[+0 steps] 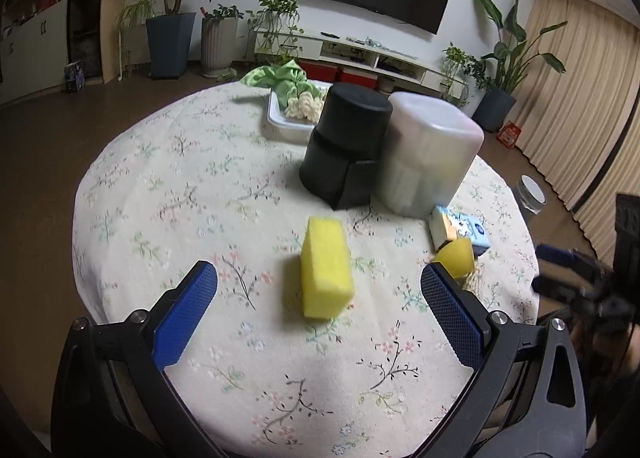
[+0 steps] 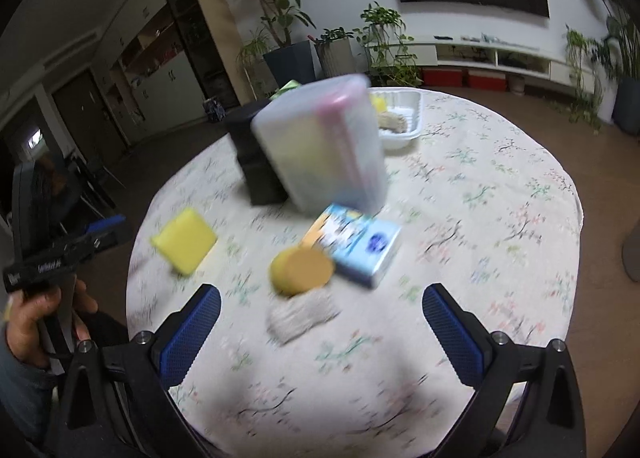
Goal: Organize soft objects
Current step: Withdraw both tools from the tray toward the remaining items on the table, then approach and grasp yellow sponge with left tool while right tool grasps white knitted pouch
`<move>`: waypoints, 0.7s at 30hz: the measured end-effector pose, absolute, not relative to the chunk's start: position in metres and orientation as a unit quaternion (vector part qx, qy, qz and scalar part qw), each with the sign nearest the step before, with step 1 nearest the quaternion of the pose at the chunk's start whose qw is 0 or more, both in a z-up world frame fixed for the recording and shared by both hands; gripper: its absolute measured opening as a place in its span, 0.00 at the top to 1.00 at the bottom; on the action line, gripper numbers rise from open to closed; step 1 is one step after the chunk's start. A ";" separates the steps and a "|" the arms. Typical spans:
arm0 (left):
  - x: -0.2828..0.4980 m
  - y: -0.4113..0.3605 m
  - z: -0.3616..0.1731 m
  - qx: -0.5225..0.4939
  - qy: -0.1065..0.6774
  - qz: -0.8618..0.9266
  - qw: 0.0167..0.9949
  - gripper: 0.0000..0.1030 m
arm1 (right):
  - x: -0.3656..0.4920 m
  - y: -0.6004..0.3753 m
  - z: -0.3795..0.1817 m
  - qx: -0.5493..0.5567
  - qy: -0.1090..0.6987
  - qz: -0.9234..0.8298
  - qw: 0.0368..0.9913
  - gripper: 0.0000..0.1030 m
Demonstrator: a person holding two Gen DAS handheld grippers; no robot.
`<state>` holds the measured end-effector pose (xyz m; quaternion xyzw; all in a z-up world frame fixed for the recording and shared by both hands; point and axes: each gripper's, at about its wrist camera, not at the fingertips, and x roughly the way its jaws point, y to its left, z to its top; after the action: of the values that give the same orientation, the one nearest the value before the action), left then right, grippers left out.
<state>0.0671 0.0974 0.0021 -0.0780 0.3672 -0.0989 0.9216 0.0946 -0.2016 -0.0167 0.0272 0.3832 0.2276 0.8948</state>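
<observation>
A yellow rectangular sponge (image 1: pixel 326 268) (image 2: pixel 185 245) stands on its edge on the floral tablecloth, just ahead of my left gripper (image 1: pixel 319 280), which is open and empty. A round yellow sponge (image 2: pixel 301 271) (image 1: pixel 456 257) lies on a knitted beige cloth (image 2: pixel 302 316), next to a blue tissue pack (image 2: pixel 358 248) (image 1: pixel 460 232). My right gripper (image 2: pixel 321 300) is open above that cloth, holding nothing. At the far side a white tray (image 1: pixel 280 120) (image 2: pixel 402 138) holds a green cloth (image 1: pixel 286 78) and a cream knitted piece (image 1: pixel 304 106).
A black cylinder (image 1: pixel 344 146) and a translucent lidded container (image 1: pixel 428 156) stand mid-table, between the sponges and the tray. The round table's edge (image 1: pixel 86 194) drops to a brown floor. A hand (image 2: pixel 36 322) holds the left gripper at the table's left side.
</observation>
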 end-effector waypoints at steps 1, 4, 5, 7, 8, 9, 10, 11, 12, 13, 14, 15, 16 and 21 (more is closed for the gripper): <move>0.066 0.095 0.000 -0.075 0.367 -0.098 0.922 0.00 | 0.091 -0.197 -0.019 0.021 0.384 0.226 0.895 0.00; 0.063 0.089 0.000 -0.065 0.365 -0.097 0.923 0.00 | 0.088 -0.184 -0.031 0.008 0.395 0.219 0.892 0.00; 0.060 0.086 0.002 -0.065 0.359 -0.100 0.925 0.00 | 0.087 -0.183 -0.032 0.008 0.397 0.218 0.892 0.00; 0.055 0.076 0.004 -0.067 0.353 -0.115 0.926 0.00 | 0.088 -0.186 -0.033 0.014 0.396 0.211 0.894 0.00; 0.054 0.067 0.004 -0.063 0.351 -0.124 0.926 0.00 | 0.090 -0.190 -0.032 0.022 0.395 0.203 0.895 0.00; 0.055 0.059 0.004 -0.057 0.352 -0.132 0.925 0.00 | 0.092 -0.195 -0.030 0.028 0.396 0.198 0.896 0.00; 0.056 0.048 0.003 -0.050 0.354 -0.143 0.923 0.00 | 0.096 -0.199 -0.030 0.034 0.400 0.191 0.896 0.00; 0.058 0.035 0.000 -0.039 0.358 -0.153 0.920 0.00 | 0.101 -0.204 -0.029 0.041 0.404 0.184 0.895 0.00; 0.059 0.025 -0.002 -0.030 0.358 -0.159 0.919 0.00 | 0.105 -0.208 -0.027 0.048 0.404 0.179 0.896 0.00; 0.062 0.011 -0.006 -0.018 0.358 -0.167 0.919 0.00 | 0.109 -0.210 -0.025 0.052 0.404 0.175 0.896 0.00; 0.065 0.004 -0.008 -0.015 0.361 -0.172 0.917 0.00 | 0.114 -0.213 -0.023 0.054 0.407 0.173 0.895 0.00; 0.068 -0.005 -0.012 -0.015 0.366 -0.179 0.913 0.00 | 0.117 -0.213 -0.022 0.055 0.411 0.173 0.894 0.00; 0.070 -0.010 -0.013 -0.015 0.367 -0.182 0.912 0.00 | 0.121 -0.214 -0.021 0.054 0.413 0.173 0.892 0.00; 0.070 -0.014 -0.021 -0.009 0.372 -0.172 0.912 0.00 | 0.132 -0.213 -0.021 0.048 0.421 0.174 0.889 0.00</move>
<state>0.0701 -0.0144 -0.0212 -0.0086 0.3718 -0.1721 0.9122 0.1320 -0.2130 -0.0209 0.0479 0.4212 0.1745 0.8887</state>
